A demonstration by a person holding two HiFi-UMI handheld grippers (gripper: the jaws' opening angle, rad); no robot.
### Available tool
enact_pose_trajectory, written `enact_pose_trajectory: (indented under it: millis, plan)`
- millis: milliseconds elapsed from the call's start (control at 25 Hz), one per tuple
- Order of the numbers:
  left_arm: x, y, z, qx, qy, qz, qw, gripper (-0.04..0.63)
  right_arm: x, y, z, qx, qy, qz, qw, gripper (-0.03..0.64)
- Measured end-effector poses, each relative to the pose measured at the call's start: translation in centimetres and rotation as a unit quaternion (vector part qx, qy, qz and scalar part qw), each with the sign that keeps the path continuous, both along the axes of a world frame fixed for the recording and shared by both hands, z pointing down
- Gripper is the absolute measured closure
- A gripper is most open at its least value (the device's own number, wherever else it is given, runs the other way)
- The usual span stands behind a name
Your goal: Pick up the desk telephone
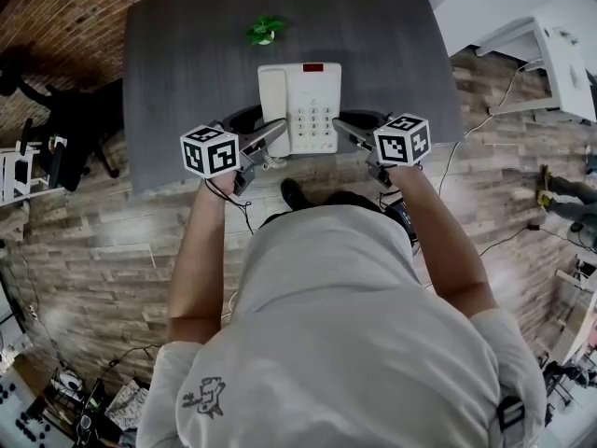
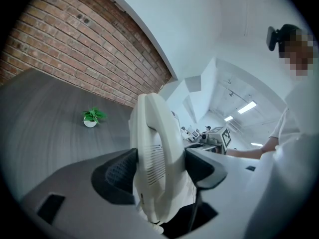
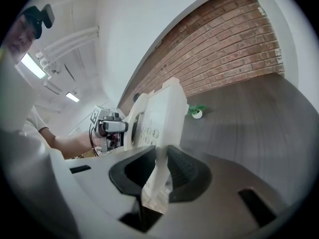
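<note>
White T-shirt (image 1: 345, 334) fills the bottom of the head view, because the person wearing it is closest to the camera. It hides most of the floor (image 1: 93, 250) under the person. Two bare arms reach out from it, and each hand holds a gripper. The left gripper (image 1: 268, 135) has a black and white cube that covers the hand behind it. The right gripper (image 1: 350, 129) has a cube like that too. Between them is the desk telephone (image 1: 312, 101), white, at the near edge of the dark grey table (image 1: 187, 63). From above it is hard to tell if the phone touches the table or hangs just over it. The tips of both grippers slip out of sight at the phone's sides. In the left gripper view, the jaws stand wide and pinch the thick side where the handset (image 1: 272, 105) lies. The phone fills the middle there and its bottom is cut off by the dark gap below. In the right gripper view, the jaws are close together and pinch the thin edge on the button side. The phone's far end blocks part of the other gripper behind it. A little green plant (image 1: 266, 31) in a white pot sits farther back on the table, well apart from the phone. A brick wall (image 1: 56, 17) runs along the far left. A black chair (image 1: 56, 129) beside the table is dark and hard to make out.
</note>
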State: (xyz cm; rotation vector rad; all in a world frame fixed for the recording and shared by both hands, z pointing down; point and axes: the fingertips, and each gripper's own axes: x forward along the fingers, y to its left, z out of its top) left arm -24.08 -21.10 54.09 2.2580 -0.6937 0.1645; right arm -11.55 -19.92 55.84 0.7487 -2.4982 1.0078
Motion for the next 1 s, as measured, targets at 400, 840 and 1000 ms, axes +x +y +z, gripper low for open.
enact_pose_trajectory:
  millis: [400, 840, 1000]
  plan:
    - [2.3, 1.8, -0.7, -0.001, -0.006, -0.018, 0.9998, 0.275, 2.4, 1.7, -0.4, 0.001, -0.016, -0.014, 1.000, 0.537]
    - [8.3, 4.8, -1.3, -0.001, -0.018, -0.047, 0.9987, 0.276, 8.5, 3.8, -0.9, 0.006, -0.037, -0.036, 0.999, 0.540]
    - [9.5, 5.5, -1.6, -0.004, -0.020, -0.061, 0.9979, 0.275, 9.7, 4.3, -1.2, 0.006, -0.044, -0.043, 0.998, 0.540]
